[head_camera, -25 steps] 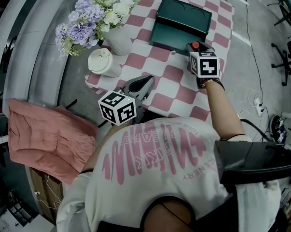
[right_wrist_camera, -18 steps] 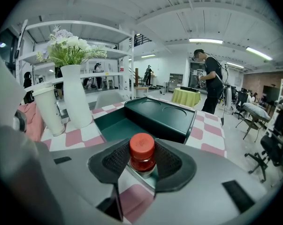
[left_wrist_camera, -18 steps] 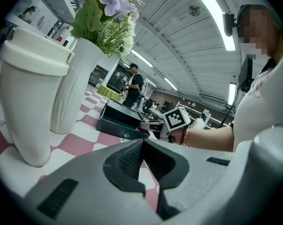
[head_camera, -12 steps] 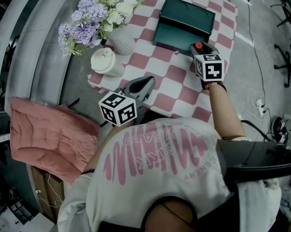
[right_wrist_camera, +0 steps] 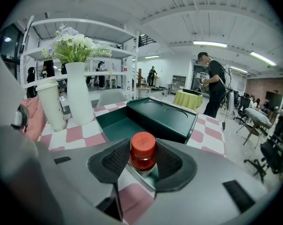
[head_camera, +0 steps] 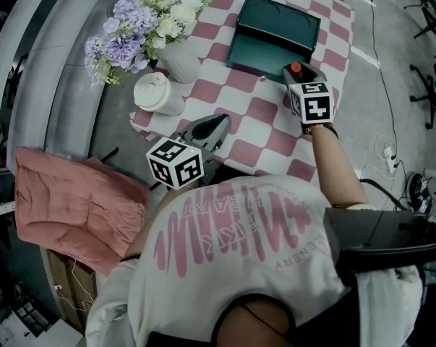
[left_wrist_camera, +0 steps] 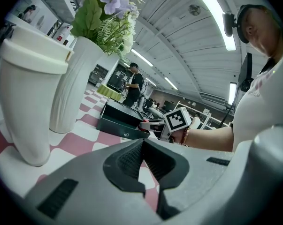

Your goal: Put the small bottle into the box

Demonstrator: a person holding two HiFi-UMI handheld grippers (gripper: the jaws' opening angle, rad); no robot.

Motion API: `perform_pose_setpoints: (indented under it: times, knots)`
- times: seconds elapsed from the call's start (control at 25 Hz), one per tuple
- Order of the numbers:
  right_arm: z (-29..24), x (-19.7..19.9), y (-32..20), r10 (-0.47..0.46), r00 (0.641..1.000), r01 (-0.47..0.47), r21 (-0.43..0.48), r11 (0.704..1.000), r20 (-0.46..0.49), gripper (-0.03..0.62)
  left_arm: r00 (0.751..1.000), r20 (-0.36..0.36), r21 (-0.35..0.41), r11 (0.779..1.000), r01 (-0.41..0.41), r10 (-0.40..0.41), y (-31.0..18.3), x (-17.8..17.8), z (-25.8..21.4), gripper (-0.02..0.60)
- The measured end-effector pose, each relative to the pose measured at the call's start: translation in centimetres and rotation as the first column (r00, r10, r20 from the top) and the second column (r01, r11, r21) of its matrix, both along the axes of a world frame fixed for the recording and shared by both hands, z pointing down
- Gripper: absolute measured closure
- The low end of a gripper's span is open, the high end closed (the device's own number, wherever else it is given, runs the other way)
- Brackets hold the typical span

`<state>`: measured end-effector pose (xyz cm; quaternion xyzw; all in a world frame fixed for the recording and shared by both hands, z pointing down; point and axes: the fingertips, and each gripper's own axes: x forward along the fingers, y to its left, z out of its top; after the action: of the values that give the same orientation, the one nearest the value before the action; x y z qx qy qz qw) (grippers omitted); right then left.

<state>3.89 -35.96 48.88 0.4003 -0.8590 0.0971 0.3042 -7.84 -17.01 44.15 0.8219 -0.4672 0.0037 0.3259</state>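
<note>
The small bottle [right_wrist_camera: 142, 153] has a red cap [head_camera: 295, 68] and stands upright between my right gripper's [right_wrist_camera: 142, 162] pads. That gripper [head_camera: 296, 73] is shut on it, just in front of the near right corner of the dark green box [head_camera: 255, 53]. The box [right_wrist_camera: 114, 121] lies open on the checkered table, its lid [right_wrist_camera: 162, 114] leaning back on the far side. My left gripper [head_camera: 219, 121] rests at the table's near edge, shut with nothing in it [left_wrist_camera: 141, 159]. The bottle's lower body is hidden by the jaws.
A white lidded cup [head_camera: 157, 93] and a white vase [head_camera: 180, 61] of flowers [head_camera: 138, 20] stand at the table's left side. A pink cushion [head_camera: 69, 201] lies off the table to the left. People stand in the hall behind.
</note>
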Motion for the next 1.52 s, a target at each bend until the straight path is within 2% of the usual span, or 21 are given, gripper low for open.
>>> perform_pose_setpoints:
  times: [0.84,1.12,1.52]
  knots:
    - [-0.1,0.4,-0.1,0.020,0.999,-0.019,-0.028,0.999,0.027,0.401,1.000,-0.004,-0.005,1.000,-0.002,0.002,-0.1,0.3,0.0,0.575]
    - [0.2,0.7,0.2,0.008,1.000,-0.008,-0.033,0.999,0.009,0.395,1.000,-0.005,-0.004,1.000,0.005,-0.005,-0.1,0.4,0.1,0.575]
    - [-0.3,1.4,1.7,0.006,0.998,-0.004,-0.052,0.999,0.055,0.395,1.000,-0.006,0.010,1.000,-0.009,0.010,0.2,1.6,-0.5,0.575]
